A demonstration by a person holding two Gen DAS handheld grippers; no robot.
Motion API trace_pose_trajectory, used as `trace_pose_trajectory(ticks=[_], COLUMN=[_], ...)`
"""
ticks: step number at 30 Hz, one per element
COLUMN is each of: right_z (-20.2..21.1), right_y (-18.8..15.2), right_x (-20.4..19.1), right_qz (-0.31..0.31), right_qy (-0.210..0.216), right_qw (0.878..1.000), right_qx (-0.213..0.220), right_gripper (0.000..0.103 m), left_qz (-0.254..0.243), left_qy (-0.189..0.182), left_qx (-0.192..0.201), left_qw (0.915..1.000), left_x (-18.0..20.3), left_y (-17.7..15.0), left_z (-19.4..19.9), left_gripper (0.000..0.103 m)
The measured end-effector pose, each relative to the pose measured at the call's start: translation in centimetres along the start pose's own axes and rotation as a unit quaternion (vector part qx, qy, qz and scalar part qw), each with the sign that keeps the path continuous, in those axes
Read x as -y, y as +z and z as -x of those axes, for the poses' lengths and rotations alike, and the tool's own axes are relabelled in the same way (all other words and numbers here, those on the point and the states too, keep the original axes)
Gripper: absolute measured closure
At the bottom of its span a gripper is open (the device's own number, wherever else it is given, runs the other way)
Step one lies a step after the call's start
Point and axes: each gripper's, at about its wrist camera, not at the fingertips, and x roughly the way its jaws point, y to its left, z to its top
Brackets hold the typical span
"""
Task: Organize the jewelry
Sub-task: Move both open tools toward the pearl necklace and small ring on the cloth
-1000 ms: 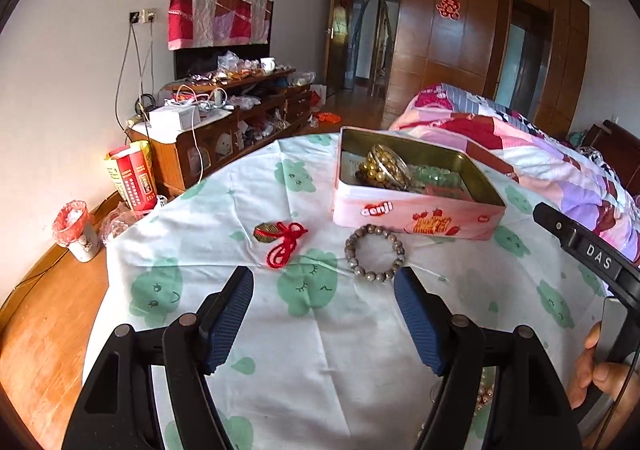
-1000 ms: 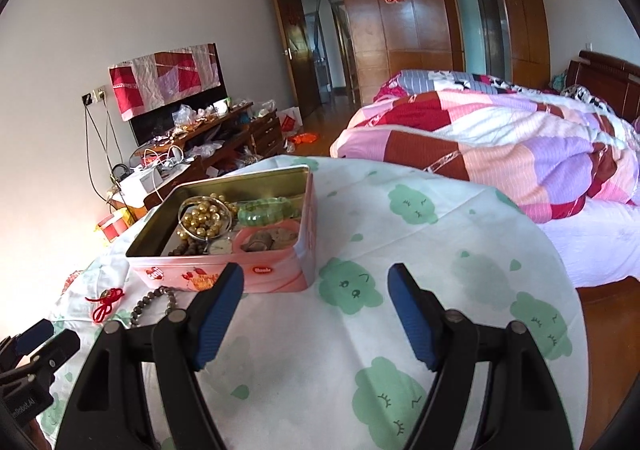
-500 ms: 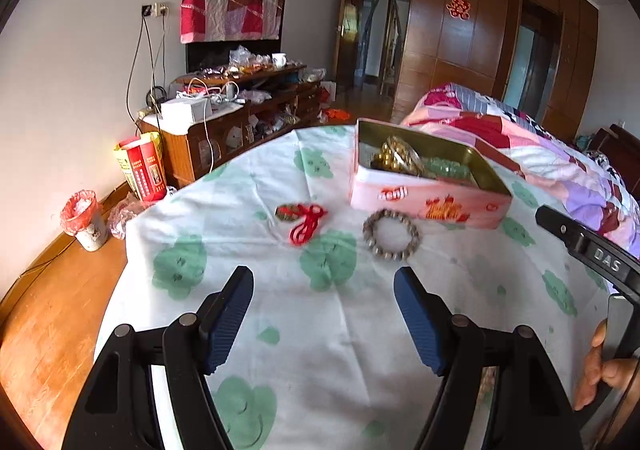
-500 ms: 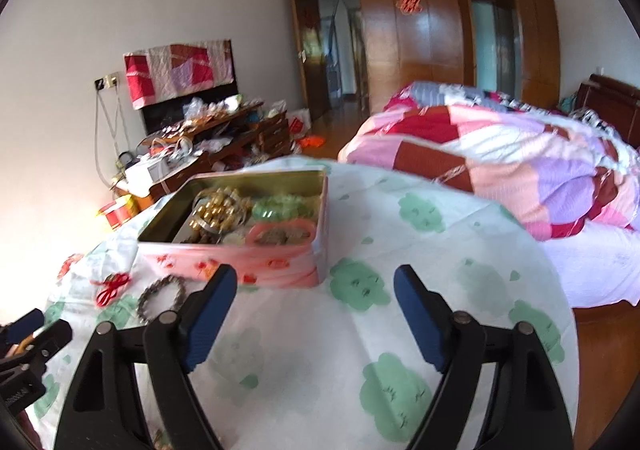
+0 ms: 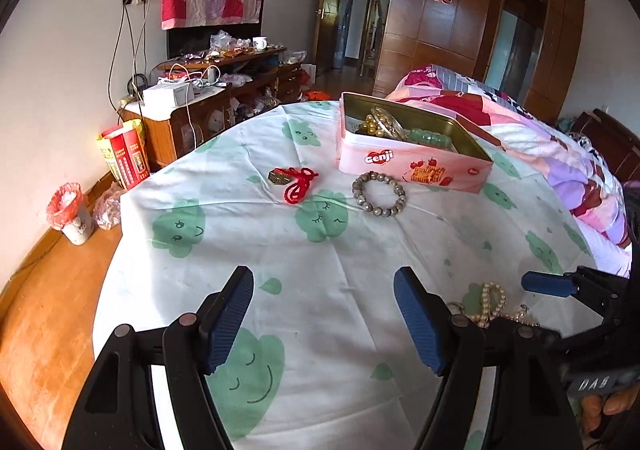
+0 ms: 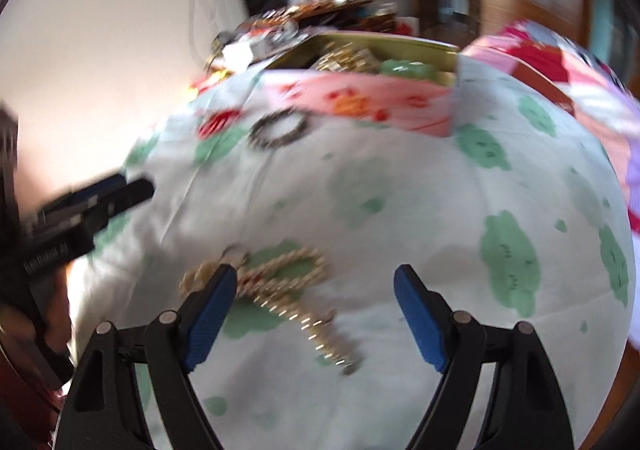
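A pearl necklace (image 6: 280, 290) lies loose on the tablecloth (image 5: 360, 250) just ahead of the spread, empty right gripper (image 6: 316, 314), while the grey bead bracelet (image 5: 379, 194) rests beside the pink tin (image 5: 412, 165) beyond the left gripper (image 5: 324, 314), likewise spread wide and empty.

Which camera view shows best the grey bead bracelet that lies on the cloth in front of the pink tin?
The left wrist view shows it best: the grey bead bracelet is sharp there, each bead distinct, lying flat just in front of the pink tin. The right wrist view is motion-blurred and gives only a dark smeared ring.
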Motion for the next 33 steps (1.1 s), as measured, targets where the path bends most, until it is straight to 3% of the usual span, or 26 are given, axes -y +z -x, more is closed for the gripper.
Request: trace_pose_trajectory(ticks=[3, 4, 10, 12, 14, 23, 26, 28, 30, 33], right_z=[-0.8, -1.0, -0.6, -0.4, -0.4, 1.3, 1.4, 1.5, 1.9, 1.6], right_y=[-0.2, -0.2, -0.4, -0.1, 0.4, 1.5, 1.8, 1.8, 1.8, 2.7], right_x=[-1.4, -1.7, -1.2, -0.1, 1.8, 6.6, 7.1, 7.1, 7.0, 6.5], right_qz=[0.041, 0.05, 0.072, 0.051, 0.01, -0.106, -0.117, -0.119, -0.121, -0.132], right_qy=[-0.004, -0.01, -0.038, -0.054, -0.076, -0.095, -0.083, -0.067, -0.065, -0.042], right_qw=[0.999, 0.998, 0.996, 0.997, 0.997, 0.989, 0.989, 0.99, 0.989, 0.99], right_qx=[-0.023, -0.029, -0.025, -0.024, -0.015, 0.043, 0.043, 0.041, 0.054, 0.034], right_gripper=[0.02, 0.025, 0.08, 0.09, 0.09, 0.09, 0.07, 0.027, 0.024, 0.026], left_qz=[0.001, 0.003, 0.015, 0.016, 0.005, -0.018, -0.031, -0.034, -0.034, -0.043], left_qy=[0.0, -0.001, -0.009, -0.018, -0.019, -0.042, -0.04, -0.038, -0.04, -0.035], left_qx=[0.0, -0.001, -0.002, -0.004, -0.006, -0.02, -0.024, -0.026, -0.031, -0.033], left_qw=[1.0, 1.0, 0.9998, 0.9997, 0.9998, 0.9988, 0.9984, 0.9983, 0.9981, 0.9979], left_x=[0.0, 0.1, -0.6, -0.4, 0.1, 1.9, 2.5, 2.7, 2.8, 3.2], left_y=[0.0, 0.0, -0.1, -0.1, -0.1, -0.2, -0.3, -0.4, -0.4, -0.4], left_z=[0.1, 0.2, 0.6, 0.5, 0.4, -0.1, -0.3, -0.4, -0.7, -0.7], left_gripper=[0.03, 0.03, 0.03, 0.03, 0.03, 0.03, 0.03, 0.03, 0.03, 0.03])
